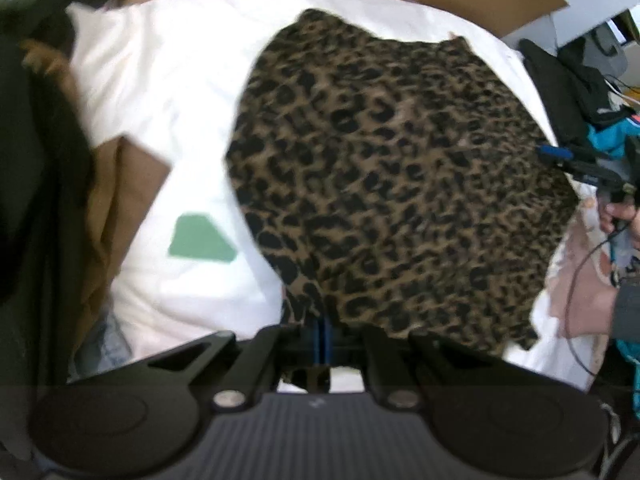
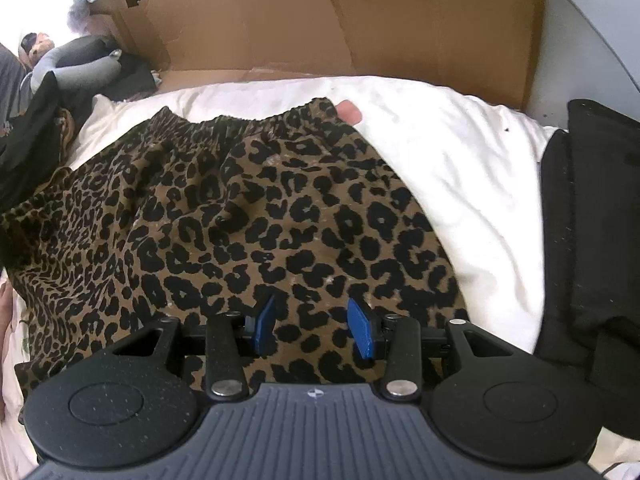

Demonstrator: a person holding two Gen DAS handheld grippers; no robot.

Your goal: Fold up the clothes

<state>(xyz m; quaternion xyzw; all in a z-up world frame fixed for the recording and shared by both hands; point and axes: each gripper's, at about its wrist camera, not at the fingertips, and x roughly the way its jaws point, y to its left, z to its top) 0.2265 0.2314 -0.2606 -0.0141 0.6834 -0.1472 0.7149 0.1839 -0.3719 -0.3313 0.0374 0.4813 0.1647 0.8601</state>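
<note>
A leopard-print garment (image 1: 392,184) lies spread on a white bedsheet (image 1: 168,92). My left gripper (image 1: 323,340) is shut on the garment's near edge, its blue pads pressed together with cloth between them. In the right wrist view the same garment (image 2: 240,216) shows its gathered waistband at the far side. My right gripper (image 2: 314,326) is open just above the cloth, with blue pads (image 2: 362,332) apart and nothing between them. The right gripper also shows at the right edge of the left wrist view (image 1: 576,164).
Brown cardboard (image 2: 360,28) stands behind the bed. Dark clothing (image 2: 592,260) lies at the right, more dark clothes (image 1: 568,80) at the far side. A green patch (image 1: 200,238) lies on the sheet. A black garment (image 1: 32,180) hangs at the left.
</note>
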